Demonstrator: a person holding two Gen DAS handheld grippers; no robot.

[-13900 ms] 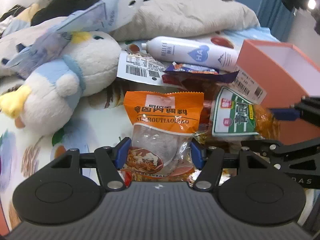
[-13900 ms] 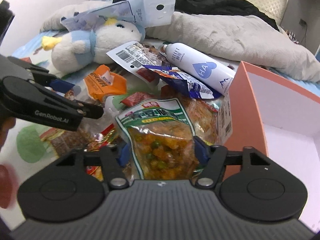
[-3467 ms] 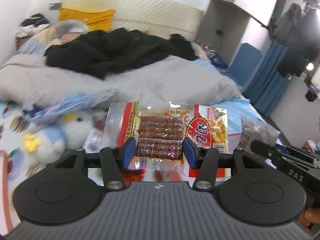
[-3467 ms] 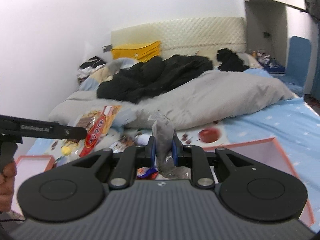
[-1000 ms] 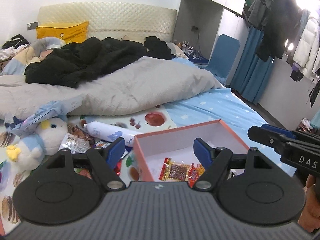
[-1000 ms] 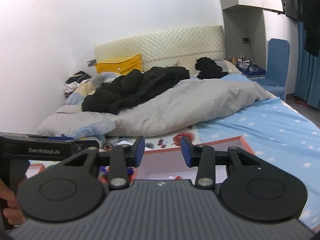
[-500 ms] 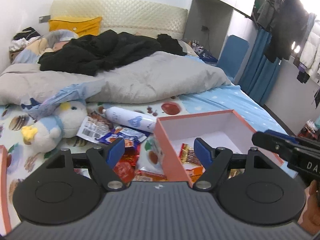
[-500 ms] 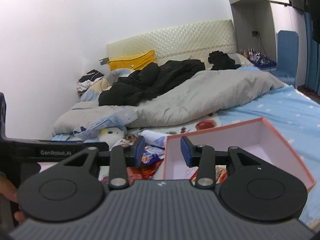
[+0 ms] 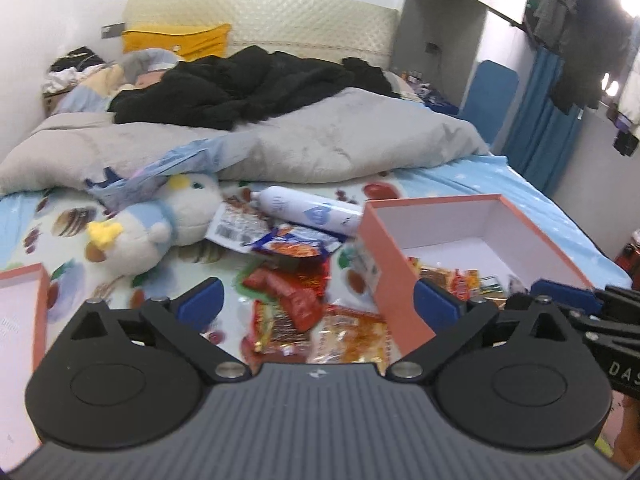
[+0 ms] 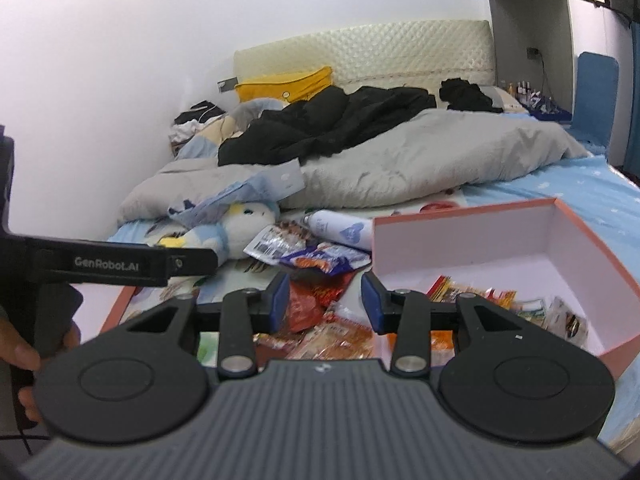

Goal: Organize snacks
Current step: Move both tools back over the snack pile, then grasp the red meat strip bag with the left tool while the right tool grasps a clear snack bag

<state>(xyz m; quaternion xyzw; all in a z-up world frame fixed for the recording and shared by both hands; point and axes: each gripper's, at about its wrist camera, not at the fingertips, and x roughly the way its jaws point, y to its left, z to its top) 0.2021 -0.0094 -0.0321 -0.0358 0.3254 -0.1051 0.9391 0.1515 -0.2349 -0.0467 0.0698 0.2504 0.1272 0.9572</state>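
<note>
A pink-orange box (image 9: 390, 264) with a white inside stands open on the bed, with several snack packets in it (image 9: 456, 278); it also shows in the right wrist view (image 10: 576, 240). A pile of loose snack packets (image 9: 296, 300) lies left of the box; it shows in the right wrist view too (image 10: 320, 312). My left gripper (image 9: 316, 304) is wide open and empty above the pile. My right gripper (image 10: 324, 300) is open and empty over the pile, by the box's left wall.
A plush penguin (image 9: 160, 220), a white spray bottle (image 9: 308, 210) and a barcode packet (image 9: 236, 226) lie behind the pile. A box lid (image 9: 24, 312) lies at the left. A grey duvet (image 9: 320, 148) and black clothes (image 9: 256, 84) fill the back.
Both grippers have swung left and lower, from over the box toward the loose pile. Both stay open and empty; the left one let its packet go into the box earlier.
</note>
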